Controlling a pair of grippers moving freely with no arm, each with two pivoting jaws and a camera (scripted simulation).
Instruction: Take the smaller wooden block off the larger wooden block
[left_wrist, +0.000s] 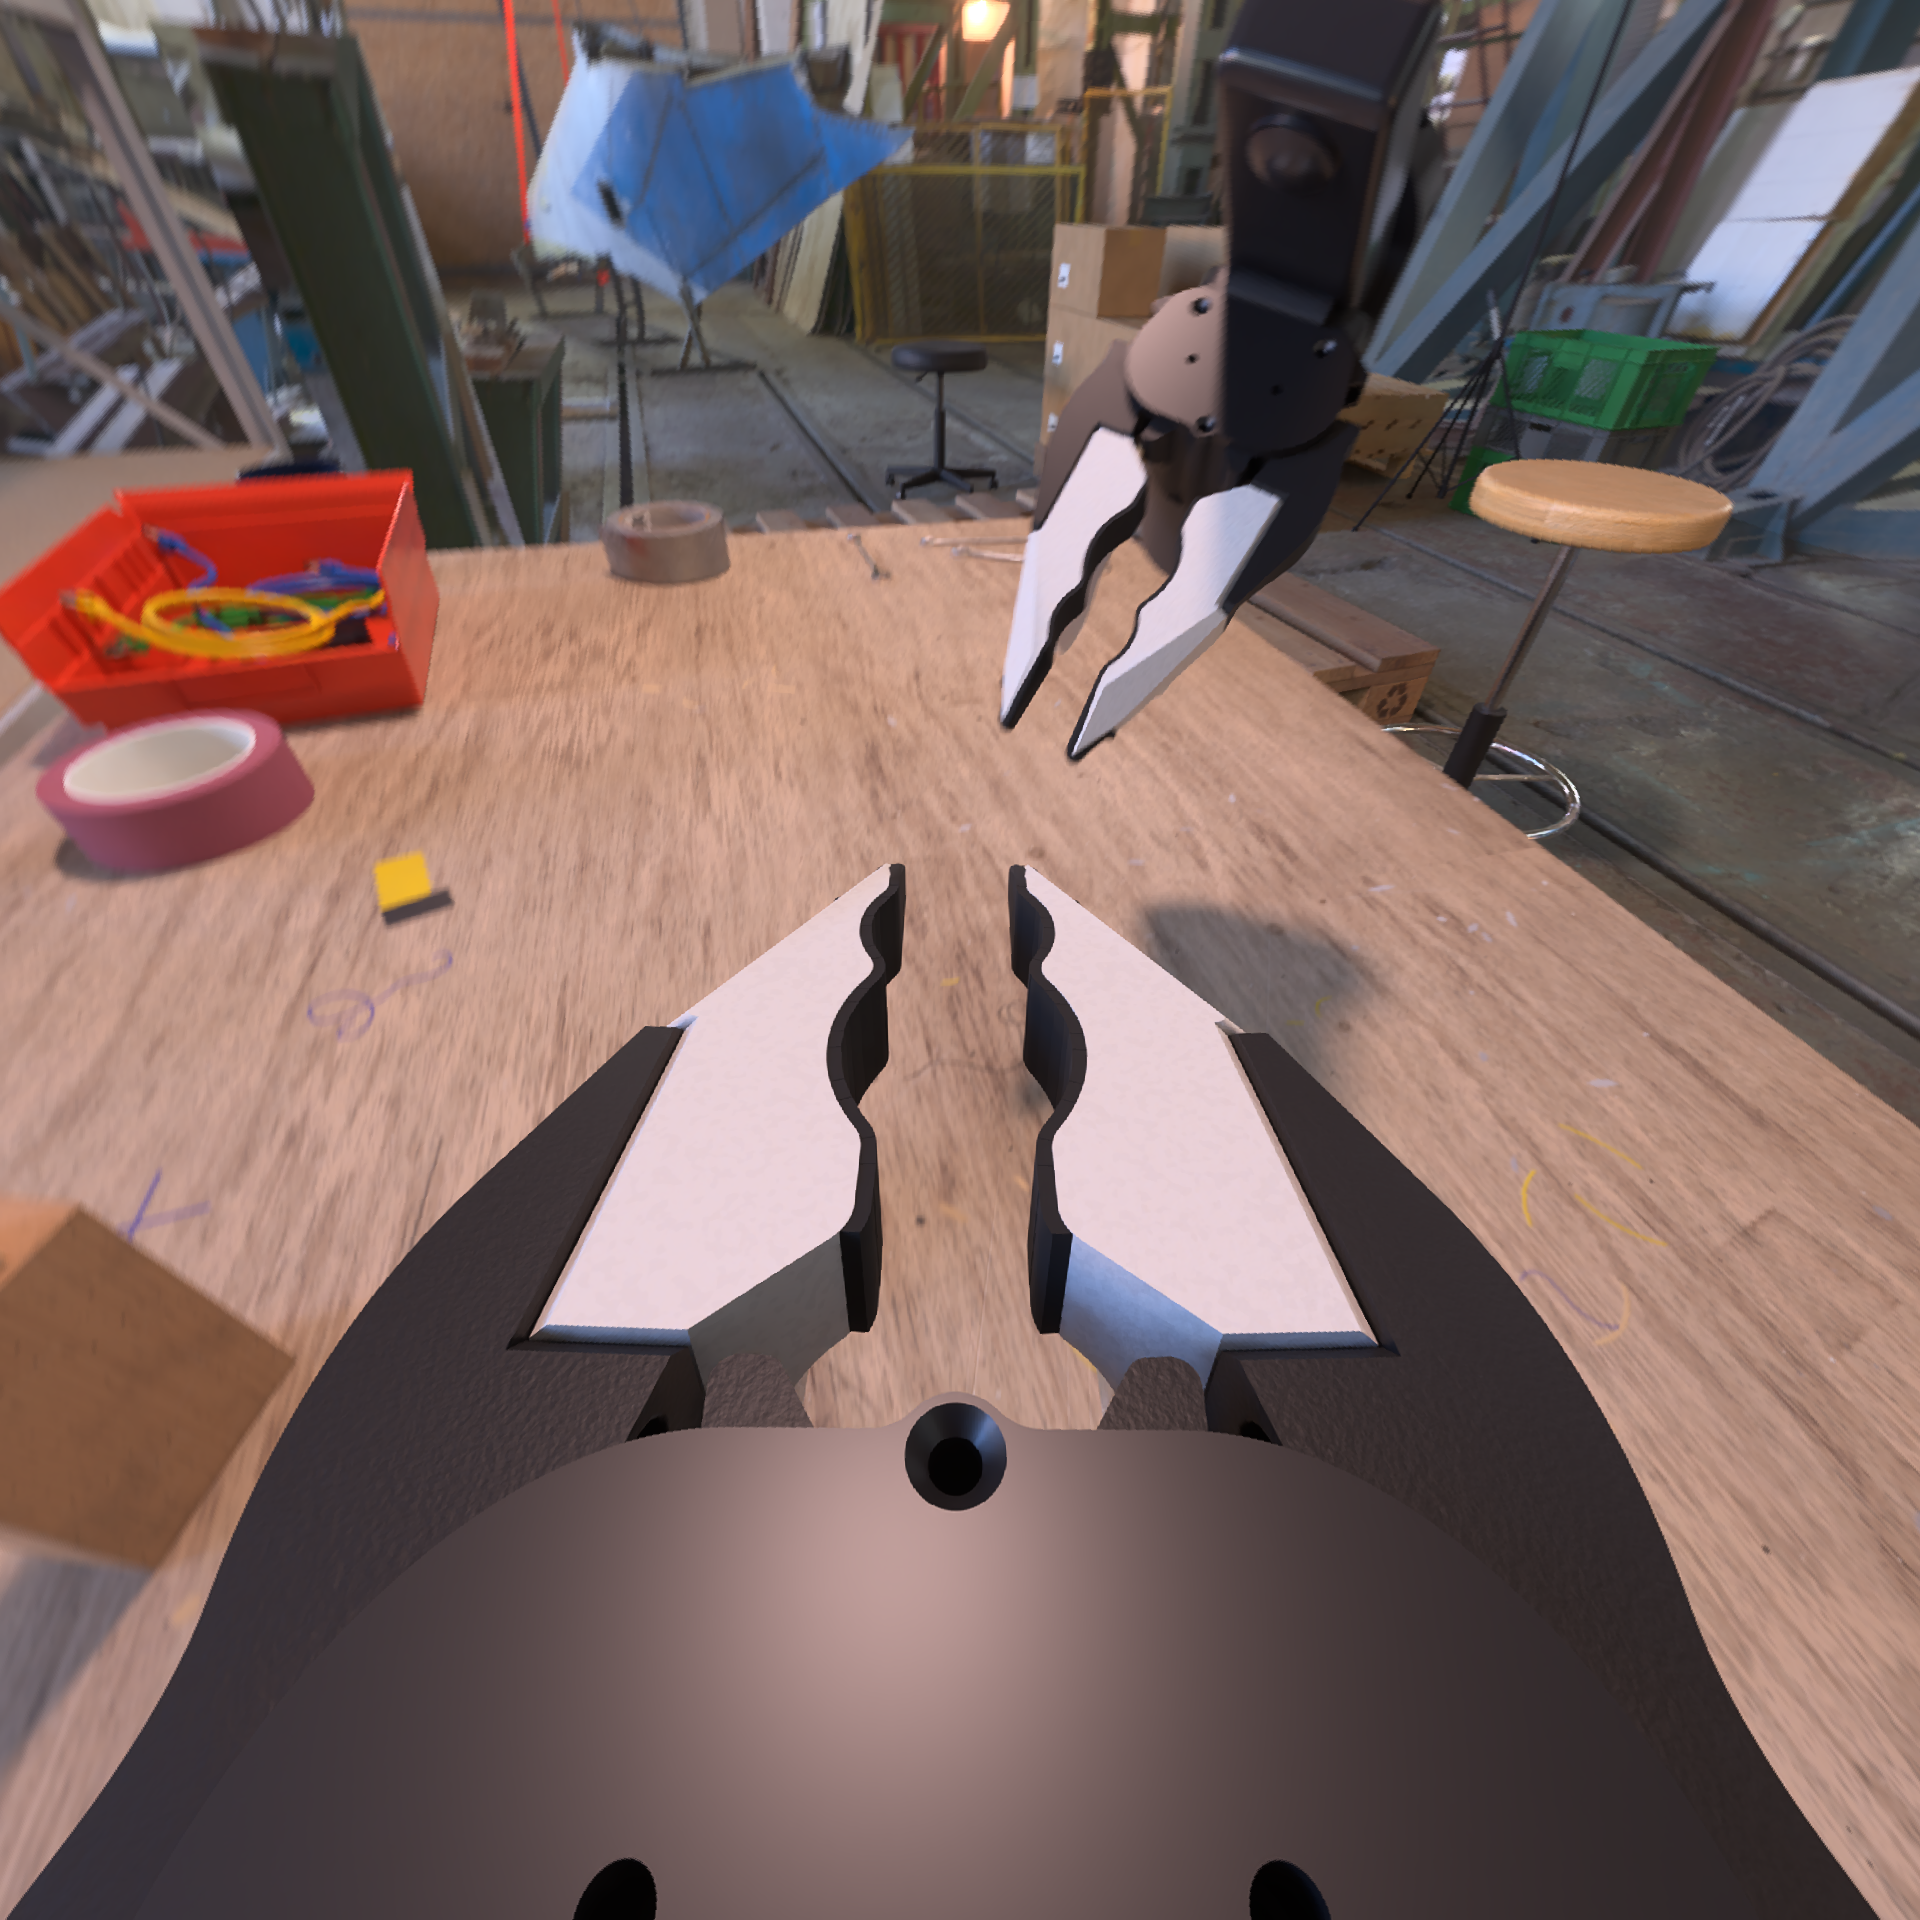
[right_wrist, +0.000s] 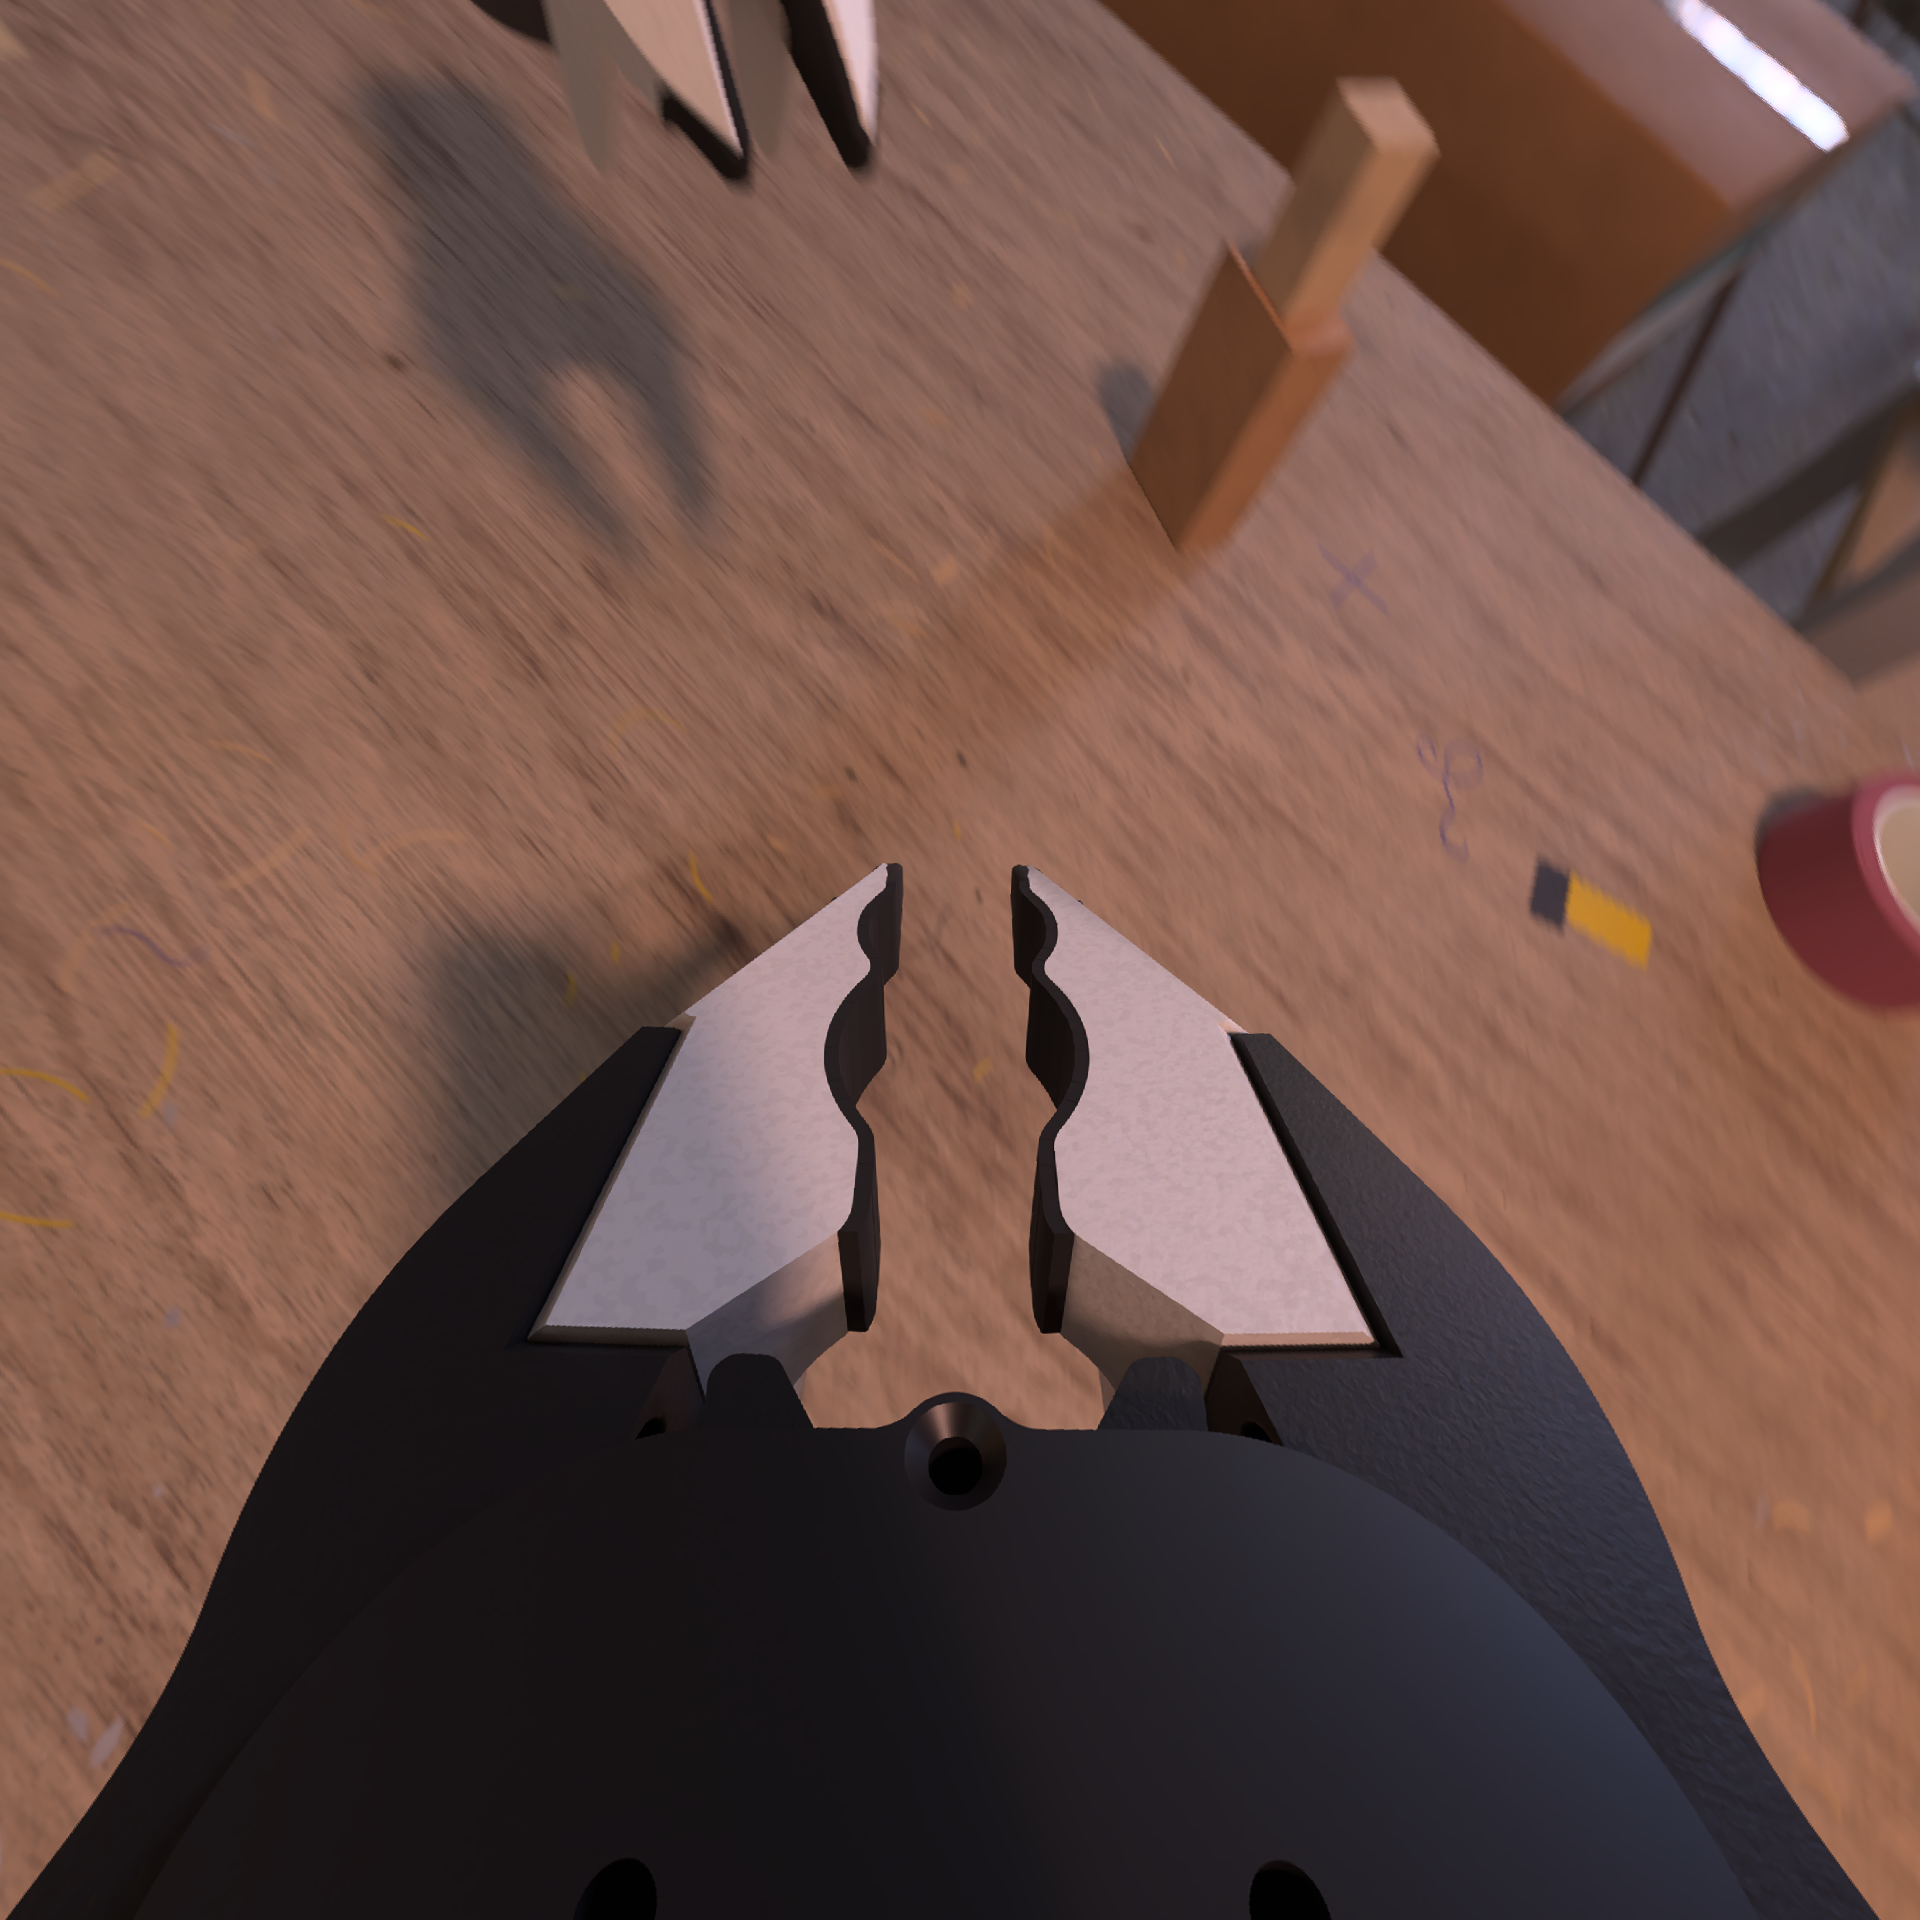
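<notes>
The larger wooden block (right_wrist: 1226, 416), a dark brown slab, stands on the wooden table (right_wrist: 520, 727) at the upper right of the right wrist view. The smaller, lighter wooden block (right_wrist: 1351, 197) lies across its top and sticks out past it. My right gripper (right_wrist: 956, 873) is open and empty, hovering above the table well short of the blocks. My left gripper (left_wrist: 956, 873) is open and empty over the table's middle. A brown wooden corner (left_wrist: 104, 1382) at the left edge of its view looks like the larger block. Each gripper shows in the other's view: the right (left_wrist: 1047, 732), the left (right_wrist: 798, 161).
A red box of cables (left_wrist: 229, 603), a pink tape roll (left_wrist: 171, 790), a small yellow-and-black piece (left_wrist: 407, 885) and a brown tape roll (left_wrist: 665, 540) lie on the left and far side. A big brown box (right_wrist: 1538, 135) stands behind the blocks. A stool (left_wrist: 1600, 504) stands past the right edge.
</notes>
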